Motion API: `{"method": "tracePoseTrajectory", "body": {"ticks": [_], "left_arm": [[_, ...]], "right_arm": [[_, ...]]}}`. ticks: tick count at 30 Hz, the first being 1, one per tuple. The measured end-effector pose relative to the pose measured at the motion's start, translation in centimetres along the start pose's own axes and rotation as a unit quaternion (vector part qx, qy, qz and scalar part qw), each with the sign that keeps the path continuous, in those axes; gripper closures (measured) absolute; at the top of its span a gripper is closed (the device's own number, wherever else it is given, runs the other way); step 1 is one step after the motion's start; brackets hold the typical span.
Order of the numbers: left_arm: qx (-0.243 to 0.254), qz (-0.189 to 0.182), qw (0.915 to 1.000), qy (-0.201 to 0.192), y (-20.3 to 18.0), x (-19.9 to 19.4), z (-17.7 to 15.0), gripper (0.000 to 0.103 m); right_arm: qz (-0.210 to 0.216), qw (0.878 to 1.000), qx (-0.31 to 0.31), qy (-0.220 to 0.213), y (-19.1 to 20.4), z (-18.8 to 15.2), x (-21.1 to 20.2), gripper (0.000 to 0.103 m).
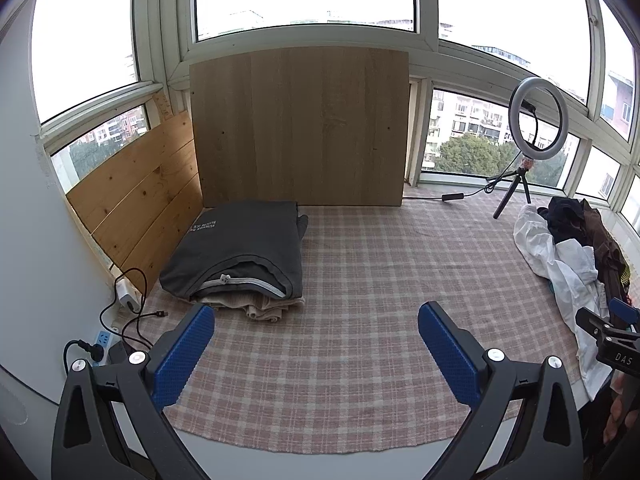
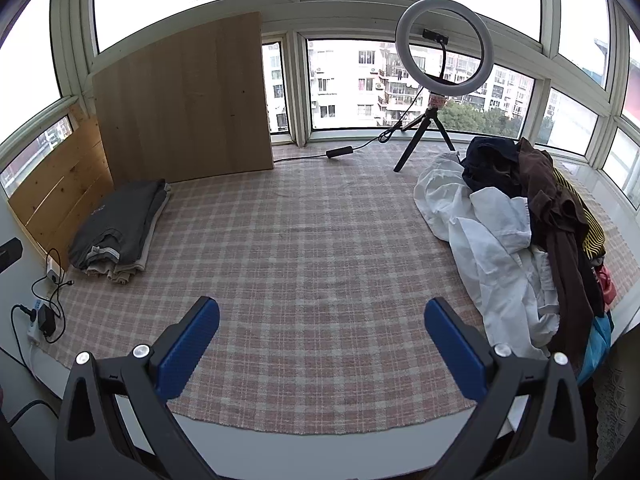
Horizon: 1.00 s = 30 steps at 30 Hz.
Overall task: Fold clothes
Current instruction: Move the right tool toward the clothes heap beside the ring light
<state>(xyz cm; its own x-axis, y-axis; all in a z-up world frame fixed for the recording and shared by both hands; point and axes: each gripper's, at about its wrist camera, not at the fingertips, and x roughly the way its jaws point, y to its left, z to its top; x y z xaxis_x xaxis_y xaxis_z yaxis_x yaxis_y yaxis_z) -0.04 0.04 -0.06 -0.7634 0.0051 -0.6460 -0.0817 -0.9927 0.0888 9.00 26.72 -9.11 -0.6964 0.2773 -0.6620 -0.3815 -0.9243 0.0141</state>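
Note:
A folded dark grey garment lies on a folded beige one at the far left of the checked cloth; the stack also shows in the right wrist view. A heap of unfolded clothes, white, navy and brown, lies on the right; it also shows in the left wrist view. My left gripper is open and empty above the cloth's near part. My right gripper is open and empty, also above the near part, left of the heap. Part of the right gripper shows at the left wrist view's right edge.
A ring light on a tripod stands at the back right with its cable on the cloth. Wooden boards lean against the windows at the back left. A power strip, charger and cables lie by the left wall.

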Motion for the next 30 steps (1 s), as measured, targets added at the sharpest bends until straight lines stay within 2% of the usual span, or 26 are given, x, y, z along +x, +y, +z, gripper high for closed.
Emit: {"method": "tracePoseTrajectory", "body": {"ticks": [4, 6, 17, 26, 30], "left_arm": [[-0.027, -0.019, 0.9994, 0.005, 0.8, 0.4, -0.3, 0.001], [-0.009, -0.015, 0.9998, 0.007, 0.4, 0.4, -0.3, 0.001], [-0.018, -0.053, 0.9982, 0.020, 0.8, 2.4, -0.2, 0.001], [0.016, -0.076, 0.9969, 0.010, -0.8, 3.0, 0.3, 0.004], [0.039, -0.087, 0.9954, 0.008, -1.8, 3.4, 0.7, 0.004]], "right_arm": [[0.000, 1.000, 0.001, -0.010, -0.1, -0.6, -0.1, 0.000], [0.000, 1.000, 0.002, -0.014, -0.2, -0.9, -0.1, 0.000], [-0.021, 0.999, 0.022, -0.019, -1.0, -2.2, -0.5, 0.000], [-0.045, 0.996, 0.063, -0.045, -3.3, -2.6, -2.4, 0.000], [-0.068, 0.992, 0.086, -0.054, -5.1, -2.9, -3.4, 0.000]]}}
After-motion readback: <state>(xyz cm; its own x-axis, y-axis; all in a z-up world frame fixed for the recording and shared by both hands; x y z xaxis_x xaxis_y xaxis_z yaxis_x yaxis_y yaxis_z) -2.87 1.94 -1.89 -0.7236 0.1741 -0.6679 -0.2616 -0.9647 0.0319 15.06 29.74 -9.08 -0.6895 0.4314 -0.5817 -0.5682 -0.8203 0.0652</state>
